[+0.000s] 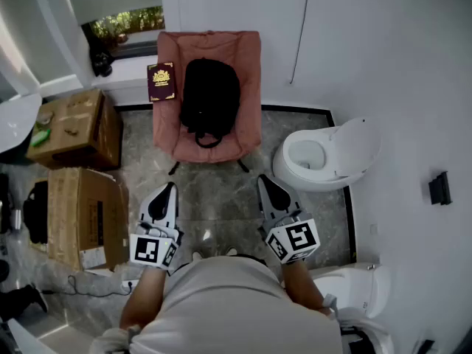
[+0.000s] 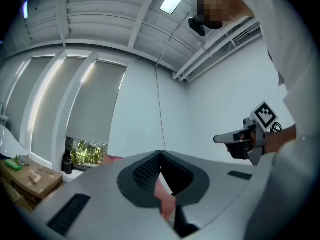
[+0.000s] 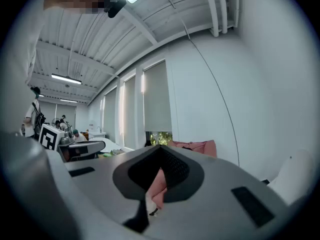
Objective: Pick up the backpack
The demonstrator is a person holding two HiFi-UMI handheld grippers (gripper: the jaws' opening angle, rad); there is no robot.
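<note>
A black backpack [image 1: 210, 102] lies on the seat of a pink chair [image 1: 247, 87] against the white wall. Beside it on the chair's left edge rests a maroon booklet [image 1: 161, 82]. My left gripper [image 1: 170, 188] and right gripper [image 1: 262, 179] hover level side by side over the floor, well short of the chair, both shut and holding nothing. In the left gripper view the jaws [image 2: 160, 154] meet, and only a strip of pink shows behind them. In the right gripper view the shut jaws [image 3: 160, 148] hide the backpack, with the pink chair [image 3: 195, 146] beyond.
A white toilet-like bowl [image 1: 324, 157] stands right of the chair. Two cardboard boxes [image 1: 77, 127] [image 1: 81, 216] sit at the left, with a cable on the marble floor [image 1: 214, 190]. A window [image 1: 125, 24] is at the back left.
</note>
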